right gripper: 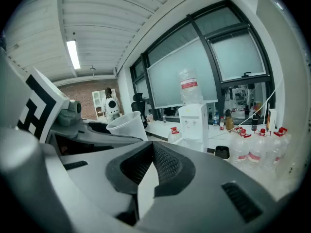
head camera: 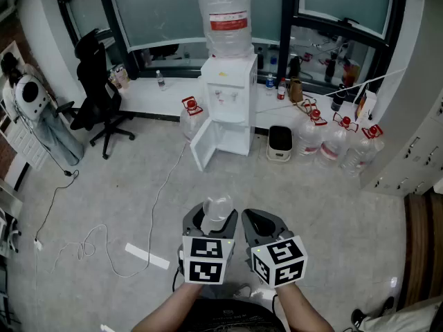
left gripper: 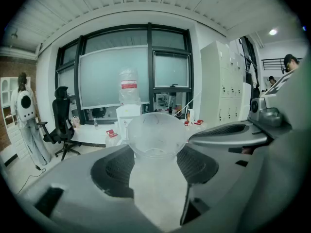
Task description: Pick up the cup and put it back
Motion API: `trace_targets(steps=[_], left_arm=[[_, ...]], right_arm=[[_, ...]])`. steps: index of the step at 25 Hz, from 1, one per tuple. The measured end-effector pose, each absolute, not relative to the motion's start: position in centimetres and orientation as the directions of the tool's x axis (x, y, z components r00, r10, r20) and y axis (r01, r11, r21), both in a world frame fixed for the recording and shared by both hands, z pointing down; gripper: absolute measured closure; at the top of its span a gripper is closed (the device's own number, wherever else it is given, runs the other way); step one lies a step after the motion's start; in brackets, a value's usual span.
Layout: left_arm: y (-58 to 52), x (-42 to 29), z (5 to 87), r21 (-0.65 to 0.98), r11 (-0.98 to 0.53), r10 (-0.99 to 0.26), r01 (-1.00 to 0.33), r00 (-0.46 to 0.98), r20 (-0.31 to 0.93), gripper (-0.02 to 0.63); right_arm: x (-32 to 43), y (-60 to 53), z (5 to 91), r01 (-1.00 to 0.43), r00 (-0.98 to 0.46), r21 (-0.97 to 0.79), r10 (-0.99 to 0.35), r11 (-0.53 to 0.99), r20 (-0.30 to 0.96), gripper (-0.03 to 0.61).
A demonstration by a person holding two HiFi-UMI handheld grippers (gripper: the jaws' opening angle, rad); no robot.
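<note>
The left gripper (head camera: 214, 218) pinches a translucent plastic cup (left gripper: 155, 136) upright between widely spread jaws, in the air above the floor (head camera: 325, 206). The right gripper (right gripper: 151, 149), just beside it, has its jaws pressed together on nothing. Only the head view shows the loose cable (head camera: 156, 206) lying across the open floor ahead. Beyond stands a water dispenser (head camera: 228, 106), its lower door ajar; its bottle (head camera: 225, 2) bears a red label (head camera: 228, 23) too small to read.

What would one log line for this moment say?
left gripper: shut on clear cup, mouth up | right gripper: shut, empty | water dispenser: ahead, lower door open
</note>
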State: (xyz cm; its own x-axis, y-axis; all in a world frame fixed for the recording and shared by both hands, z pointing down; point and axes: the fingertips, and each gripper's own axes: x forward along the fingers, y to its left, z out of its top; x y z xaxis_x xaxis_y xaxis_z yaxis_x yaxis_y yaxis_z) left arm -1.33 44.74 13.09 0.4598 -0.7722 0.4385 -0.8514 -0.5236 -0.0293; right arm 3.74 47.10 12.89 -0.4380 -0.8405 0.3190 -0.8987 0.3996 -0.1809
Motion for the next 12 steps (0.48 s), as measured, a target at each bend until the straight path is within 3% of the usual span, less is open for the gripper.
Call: trace_targets(steps=[12], left_arm=[[44.1,0.0,13.7,-0.015,-0.541,-0.753,-0.841,0.477,0.453,0.337]], right_arm=[[5.1,46.3,13.3,-0.907,-0.42,-0.18,-0.84,0.38,0.343,0.557]])
